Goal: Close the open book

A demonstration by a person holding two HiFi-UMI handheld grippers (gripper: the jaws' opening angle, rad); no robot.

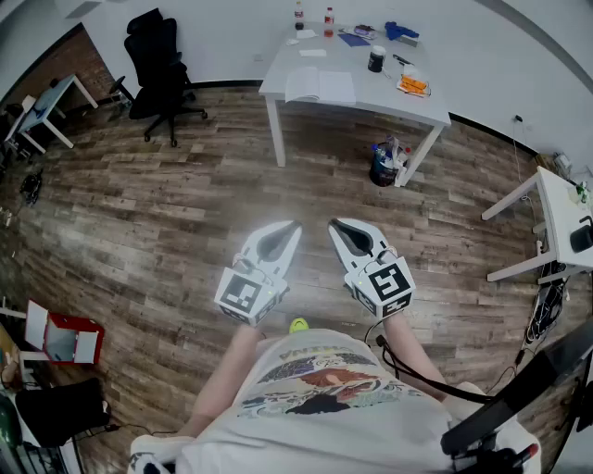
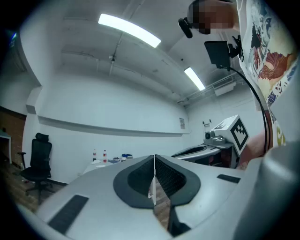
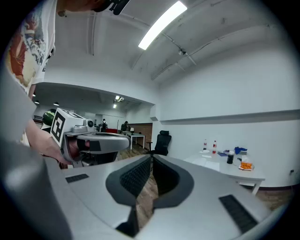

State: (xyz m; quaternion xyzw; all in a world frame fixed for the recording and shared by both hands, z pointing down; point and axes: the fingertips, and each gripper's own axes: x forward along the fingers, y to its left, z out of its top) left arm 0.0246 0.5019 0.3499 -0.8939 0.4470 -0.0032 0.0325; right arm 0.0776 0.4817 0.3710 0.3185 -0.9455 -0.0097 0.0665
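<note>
The open book [image 1: 320,85] lies flat with white pages up on the white table [image 1: 371,93], far across the room. I hold both grippers at waist height over the wood floor, well short of the table. The left gripper [image 1: 295,226] is shut and empty, its jaws meeting in a thin line [image 2: 154,157]. The right gripper [image 1: 334,225] is also shut with nothing in it [image 3: 151,157]. In the right gripper view the book [image 3: 206,162] is a small pale patch on the distant table [image 3: 234,169]. Each gripper view shows the other gripper alongside.
On the table are two bottles [image 1: 313,18], a black cup [image 1: 376,59], blue items [image 1: 400,31] and an orange pack [image 1: 413,85]. A bucket of bottles [image 1: 384,165] stands by a table leg. A black office chair [image 1: 162,65] sits left, another white desk [image 1: 565,213] right.
</note>
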